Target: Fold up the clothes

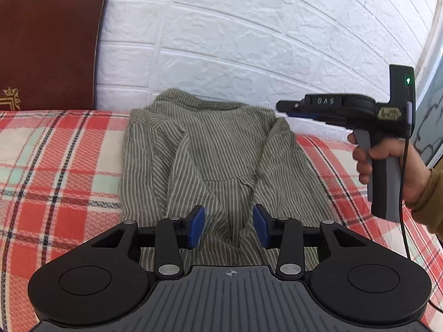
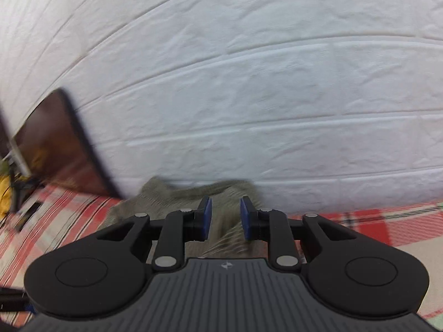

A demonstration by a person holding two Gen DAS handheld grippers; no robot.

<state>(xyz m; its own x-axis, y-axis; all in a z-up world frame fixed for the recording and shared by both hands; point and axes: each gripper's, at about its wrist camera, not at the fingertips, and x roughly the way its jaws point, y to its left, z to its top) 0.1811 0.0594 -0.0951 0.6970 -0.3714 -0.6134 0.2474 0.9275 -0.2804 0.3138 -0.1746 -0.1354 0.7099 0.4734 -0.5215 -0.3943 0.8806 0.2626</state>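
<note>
The striped shirt (image 1: 210, 149) lies on the plaid bedcover (image 1: 55, 166), its far edge against the white wall (image 1: 249, 41), sleeves drawn inward. We hold our left gripper (image 1: 229, 227) parted and empty over its near hem, our right gripper (image 2: 226, 218) also unclenched, probably between folds.

Striped shirt (image 1: 210, 152) on plaid sheet (image 1: 55, 166), left gripper (image 1: 229, 227) fingers apart above it
</note>
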